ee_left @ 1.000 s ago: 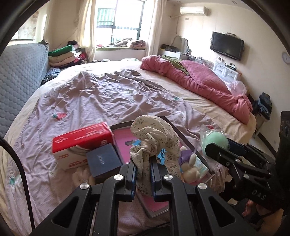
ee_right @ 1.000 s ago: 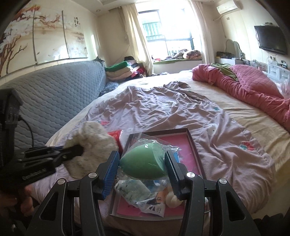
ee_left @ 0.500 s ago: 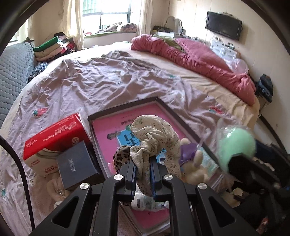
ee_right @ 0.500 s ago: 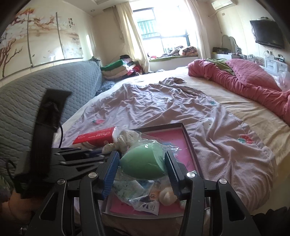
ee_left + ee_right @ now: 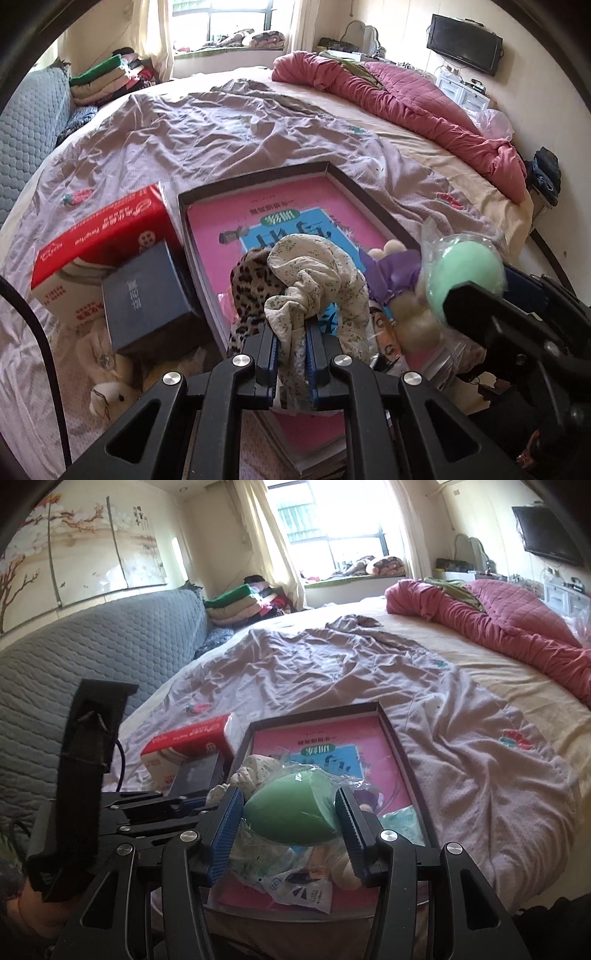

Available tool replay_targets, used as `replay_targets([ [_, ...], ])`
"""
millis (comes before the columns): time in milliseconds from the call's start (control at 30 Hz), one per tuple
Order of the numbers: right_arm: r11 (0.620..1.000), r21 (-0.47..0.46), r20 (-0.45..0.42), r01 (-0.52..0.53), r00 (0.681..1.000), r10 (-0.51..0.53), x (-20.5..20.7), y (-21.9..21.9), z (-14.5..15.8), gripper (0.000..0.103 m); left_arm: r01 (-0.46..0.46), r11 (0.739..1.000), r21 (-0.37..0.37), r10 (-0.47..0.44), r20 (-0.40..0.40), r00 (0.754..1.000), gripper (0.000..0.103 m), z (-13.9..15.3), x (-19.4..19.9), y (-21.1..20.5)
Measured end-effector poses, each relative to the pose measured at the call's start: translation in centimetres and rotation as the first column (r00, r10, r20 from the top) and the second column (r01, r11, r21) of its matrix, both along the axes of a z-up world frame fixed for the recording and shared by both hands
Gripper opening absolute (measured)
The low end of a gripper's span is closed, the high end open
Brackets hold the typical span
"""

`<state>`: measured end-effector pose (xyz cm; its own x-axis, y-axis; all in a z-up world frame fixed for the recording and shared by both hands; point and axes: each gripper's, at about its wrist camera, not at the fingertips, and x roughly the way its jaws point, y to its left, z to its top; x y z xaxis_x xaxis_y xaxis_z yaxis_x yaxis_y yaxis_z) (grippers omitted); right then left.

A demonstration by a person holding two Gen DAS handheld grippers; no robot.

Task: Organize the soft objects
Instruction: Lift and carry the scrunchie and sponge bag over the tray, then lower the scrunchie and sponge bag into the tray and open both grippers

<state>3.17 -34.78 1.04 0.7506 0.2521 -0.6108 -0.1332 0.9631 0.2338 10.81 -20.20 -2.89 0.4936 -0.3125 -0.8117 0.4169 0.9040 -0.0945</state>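
Both soft things are being carried to the dark tray (image 5: 334,173) on the bed, and the next move looks to be lowering them in and letting go. The left gripper (image 5: 291,347) is pinched nearly shut on a cream flowered scrunchie (image 5: 314,273), crumpled, hanging over the tray's near end. The right gripper (image 5: 291,827), partly open, clamps a smooth green sponge (image 5: 291,808) in crinkly clear wrap just above the tray.
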Motion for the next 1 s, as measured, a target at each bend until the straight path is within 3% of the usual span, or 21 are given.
replay_targets([
  [500, 0.999, -0.021, -0.047, -0.033, 0.998, 0.032, 2.4, 1.5, -2.3, 0.054, -0.021, 1.0, -0.006, 0.021, -0.037, 0.999, 0.013, -1.4, -0.6, 1.7],
  [1000, 0.998, 0.04, -0.091, -0.056, 0.994, 0.06, 4.2, 1.1, -4.3, 0.055, -0.026, 0.999, -0.037, 0.024, -0.039, 0.999, 0.013, -1.3, -0.4, 2.0],
])
